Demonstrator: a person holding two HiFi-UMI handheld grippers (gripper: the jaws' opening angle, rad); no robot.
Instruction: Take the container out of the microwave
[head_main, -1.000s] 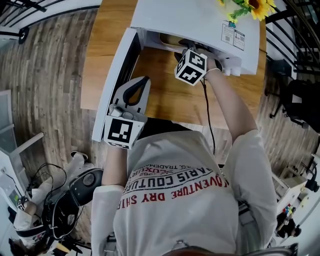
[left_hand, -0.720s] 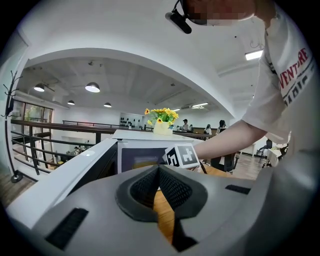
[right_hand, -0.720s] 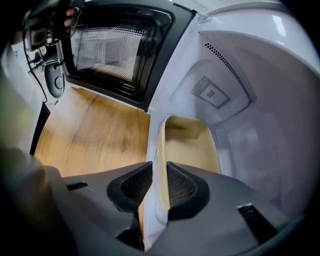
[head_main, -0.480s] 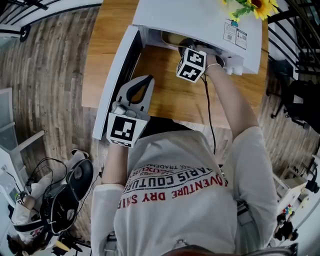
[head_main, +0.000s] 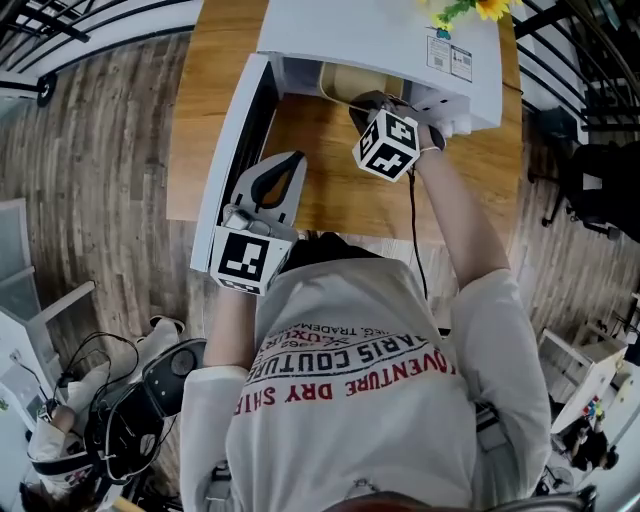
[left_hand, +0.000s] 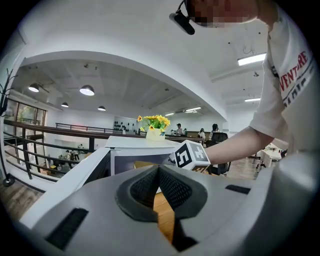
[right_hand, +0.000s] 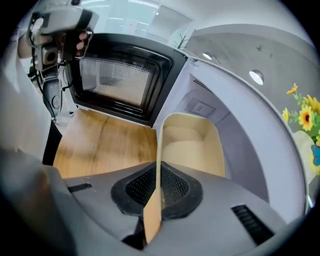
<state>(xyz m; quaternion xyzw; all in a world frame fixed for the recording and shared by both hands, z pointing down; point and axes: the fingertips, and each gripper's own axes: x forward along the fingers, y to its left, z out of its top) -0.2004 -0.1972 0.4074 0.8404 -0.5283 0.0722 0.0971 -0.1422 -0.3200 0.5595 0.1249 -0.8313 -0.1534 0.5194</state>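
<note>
The white microwave's door (head_main: 235, 150) hangs open at the left. Its window (right_hand: 120, 80) is a fine perforated mesh in a glossy black frame. Beside the door, the left gripper (head_main: 286, 165) is pale grey moulded plastic with dark ribbed pads. Its tips rest together with nothing between them, held over the smooth, honey-coloured wooden table (head_main: 200, 110). To the right sits the boxy microwave (head_main: 370, 30) with its pale grey cavity. The container (right_hand: 192, 145) is a cream, thin-walled tub with rounded corners and a matte finish. It sits in the mouth of the cavity, not yet clear of it. The right gripper (right_hand: 157, 187) is closing down on the tub's near wall, with one pad pressing on each face. Yellow sunflowers (head_main: 470, 8) stand on the microwave's top at the far right.
</note>
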